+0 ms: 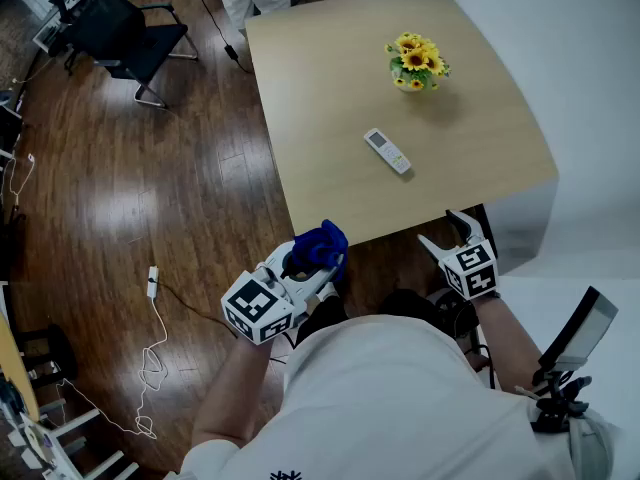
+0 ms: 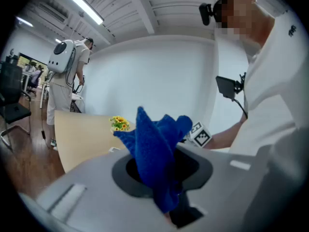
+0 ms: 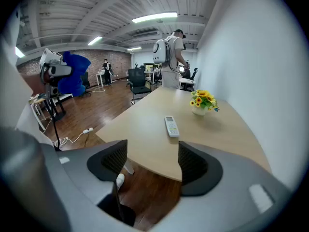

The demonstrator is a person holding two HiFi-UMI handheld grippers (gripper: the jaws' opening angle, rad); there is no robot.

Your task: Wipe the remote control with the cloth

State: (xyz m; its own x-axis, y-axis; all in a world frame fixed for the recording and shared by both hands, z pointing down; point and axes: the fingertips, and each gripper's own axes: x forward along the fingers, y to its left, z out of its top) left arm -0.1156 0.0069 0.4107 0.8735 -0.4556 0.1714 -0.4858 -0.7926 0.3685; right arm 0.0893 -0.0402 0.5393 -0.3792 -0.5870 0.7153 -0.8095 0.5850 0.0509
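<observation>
A white remote control (image 1: 387,151) (image 3: 171,126) lies on the light wooden table (image 1: 330,88), near its middle. My left gripper (image 1: 322,265) is off the table's near edge, shut on a bunched blue cloth (image 1: 320,244) (image 2: 157,151) that sticks up between its jaws. My right gripper (image 1: 452,231) (image 3: 151,161) hovers at the table's near right corner, open, with nothing between its fingers. Both grippers are well short of the remote.
A small pot of yellow sunflowers (image 1: 417,63) (image 3: 203,101) stands on the table beyond the remote. A person with a white backpack (image 3: 170,57) stands at the table's far end. Office chairs (image 1: 130,33) and a white power strip (image 1: 152,281) are on the dark wooden floor at left.
</observation>
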